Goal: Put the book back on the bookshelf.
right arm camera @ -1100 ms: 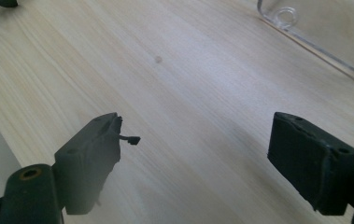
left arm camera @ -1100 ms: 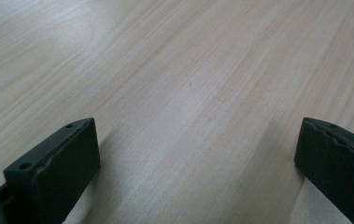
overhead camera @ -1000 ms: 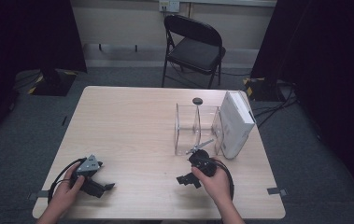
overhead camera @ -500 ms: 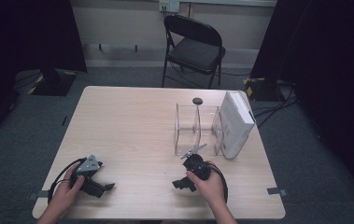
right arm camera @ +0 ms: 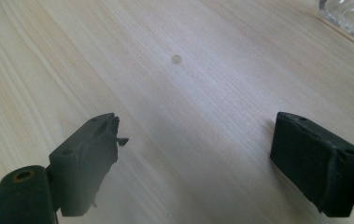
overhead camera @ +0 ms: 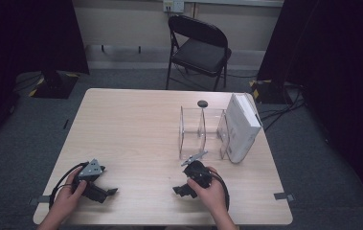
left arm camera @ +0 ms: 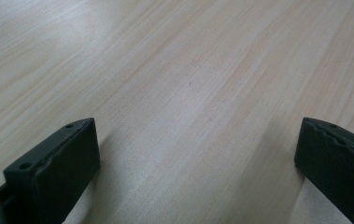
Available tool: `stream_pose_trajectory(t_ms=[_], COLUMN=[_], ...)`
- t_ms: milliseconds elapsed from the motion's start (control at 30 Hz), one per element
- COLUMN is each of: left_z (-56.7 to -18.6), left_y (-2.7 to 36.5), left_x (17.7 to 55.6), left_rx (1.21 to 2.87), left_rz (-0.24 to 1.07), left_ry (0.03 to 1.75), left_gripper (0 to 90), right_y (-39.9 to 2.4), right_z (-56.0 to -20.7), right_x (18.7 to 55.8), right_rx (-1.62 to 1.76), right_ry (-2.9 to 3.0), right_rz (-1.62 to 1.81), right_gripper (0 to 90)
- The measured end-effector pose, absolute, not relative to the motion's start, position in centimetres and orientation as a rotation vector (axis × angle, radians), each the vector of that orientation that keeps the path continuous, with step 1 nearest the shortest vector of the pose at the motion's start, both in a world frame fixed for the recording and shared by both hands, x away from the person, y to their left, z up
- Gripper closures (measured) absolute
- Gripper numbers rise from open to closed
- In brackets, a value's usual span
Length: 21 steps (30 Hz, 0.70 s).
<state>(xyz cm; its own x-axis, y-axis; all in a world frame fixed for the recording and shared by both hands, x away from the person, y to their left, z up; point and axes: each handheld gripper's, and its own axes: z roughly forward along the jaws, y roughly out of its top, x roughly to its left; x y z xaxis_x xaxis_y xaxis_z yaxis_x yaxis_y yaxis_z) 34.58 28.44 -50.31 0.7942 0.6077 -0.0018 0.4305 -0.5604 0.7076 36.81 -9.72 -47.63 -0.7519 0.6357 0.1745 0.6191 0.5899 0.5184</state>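
Observation:
On the light wooden table [overhead camera: 136, 129], a hand holds my left gripper [overhead camera: 106, 192] near the front left corner. Its jaws are open over bare wood in the left gripper view, left gripper [left arm camera: 195, 172]. My right gripper [overhead camera: 181, 189] lies low at the front centre-right under the other hand. The right gripper [right arm camera: 193, 163] stands open too, with nothing between its jaws. A clear acrylic rack [overhead camera: 202, 130] stands upright at the right middle of the table. A white box [overhead camera: 241, 127] leans against its right side. A corner of the clear rack [right arm camera: 350, 14] shows in the right gripper view.
A small dark round object [overhead camera: 202, 103] lies behind the rack. A black folding chair [overhead camera: 199, 48] stands beyond the table's far edge. Cables [overhead camera: 277, 112] run on the floor at the right. Dark curtains hang on both sides.
The right hand and its gripper have drawn slightly back toward the front edge and left, away from the rack. The left gripper has stayed in place.

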Motion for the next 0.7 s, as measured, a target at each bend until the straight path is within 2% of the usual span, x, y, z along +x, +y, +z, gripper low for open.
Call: stream_pose_trajectory(t_ms=[333,700], left_z=[-50.3,-50.3], left_y=[28.4,28.4], left_x=[34.6,34.6], left_rx=[2.252,2.252], left_rz=[0.314,0.315], left_ry=[0.764,0.764], left_gripper=[0.0,0.0], right_y=[-9.5,-9.3], right_z=[-48.7,-49.2], right_x=[36.0,35.5], right_rx=[0.919,0.884], right_ry=[2.670,2.610], right_rz=[0.936,0.959], right_gripper=[12.3,10.8])
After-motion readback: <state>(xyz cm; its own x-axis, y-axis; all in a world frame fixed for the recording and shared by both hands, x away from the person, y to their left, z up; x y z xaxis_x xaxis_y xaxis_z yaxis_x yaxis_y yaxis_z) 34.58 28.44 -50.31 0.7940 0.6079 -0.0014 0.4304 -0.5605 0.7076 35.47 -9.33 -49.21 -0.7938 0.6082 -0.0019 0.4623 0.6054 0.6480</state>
